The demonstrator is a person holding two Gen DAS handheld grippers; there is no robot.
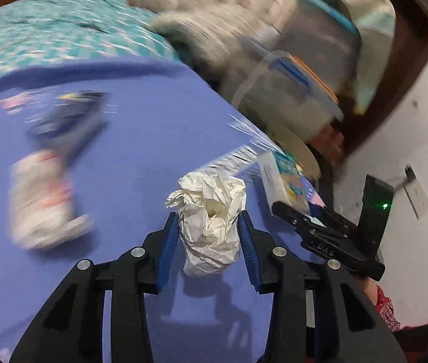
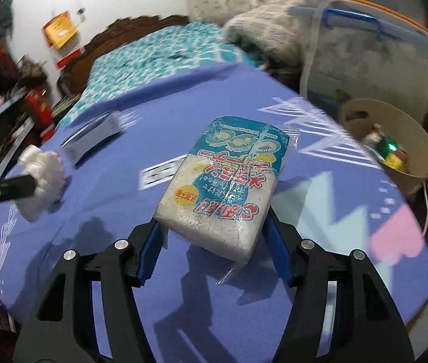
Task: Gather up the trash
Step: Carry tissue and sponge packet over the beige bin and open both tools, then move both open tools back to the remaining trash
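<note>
Here the left claw [image 1: 211, 230] grips a crumpled white paper ball [image 1: 209, 217] between its blue pads, lifted above the blue tabletop [image 1: 141, 139]. The right claw [image 2: 214, 239] grips a white packet with a teal printed label [image 2: 226, 181], also held above the tabletop. A beige bin [image 2: 407, 139] with some trash inside stands beside the tabletop's right edge.

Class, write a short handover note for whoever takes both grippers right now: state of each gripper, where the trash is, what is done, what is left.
Left gripper: shut on crumpled paper ball, lifted over the blue table.
Right gripper: shut on wrapped white packet, also lifted.
Round bin stands beyond the table's right edge, already holding some trash.
Done: both pieces picked up.
Left: drop both in the bin; other items remain on the table, too blurred to identify.
</note>
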